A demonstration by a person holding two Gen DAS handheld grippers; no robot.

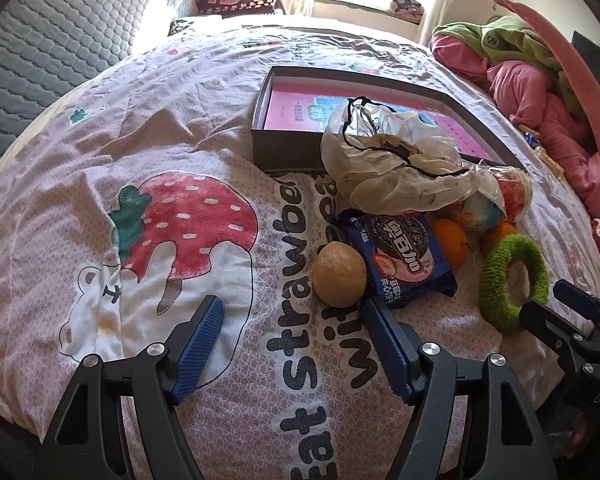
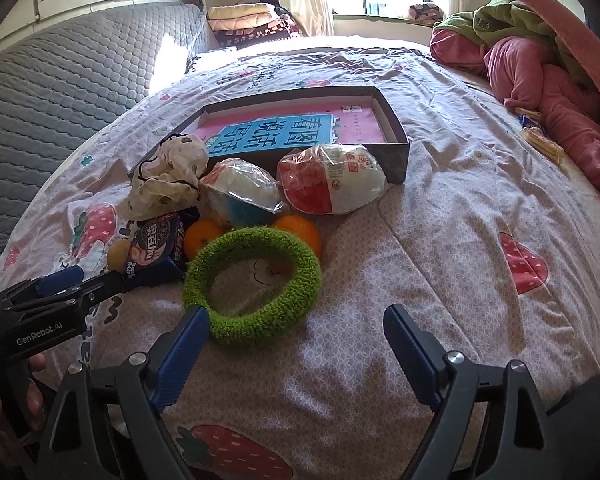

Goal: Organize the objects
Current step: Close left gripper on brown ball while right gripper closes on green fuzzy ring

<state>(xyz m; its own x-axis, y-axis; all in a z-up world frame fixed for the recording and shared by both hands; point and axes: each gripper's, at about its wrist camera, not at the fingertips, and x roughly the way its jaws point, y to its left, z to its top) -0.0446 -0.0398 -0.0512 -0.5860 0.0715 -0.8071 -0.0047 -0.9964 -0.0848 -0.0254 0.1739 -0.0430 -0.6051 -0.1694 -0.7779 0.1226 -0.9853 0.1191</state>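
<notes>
Hovering over the strawberry-print bed quilt point(image 1: 148, 128), the left tool point(image 1: 292, 312) has its blue pads spread wide with nothing between them; its right pad tip sits just beside a round tan ball point(image 1: 339, 274) and a dark blue cookie packet point(image 1: 404, 256). The right tool point(image 2: 296, 318) is also spread wide and empty, its left pad tip touching or nearly touching the green crocheted ring point(image 2: 256, 280). Behind the ring lie two oranges point(image 2: 300, 232), two plastic-wrapped toys and a shallow dark cardboard box point(image 2: 396, 152).
</notes>
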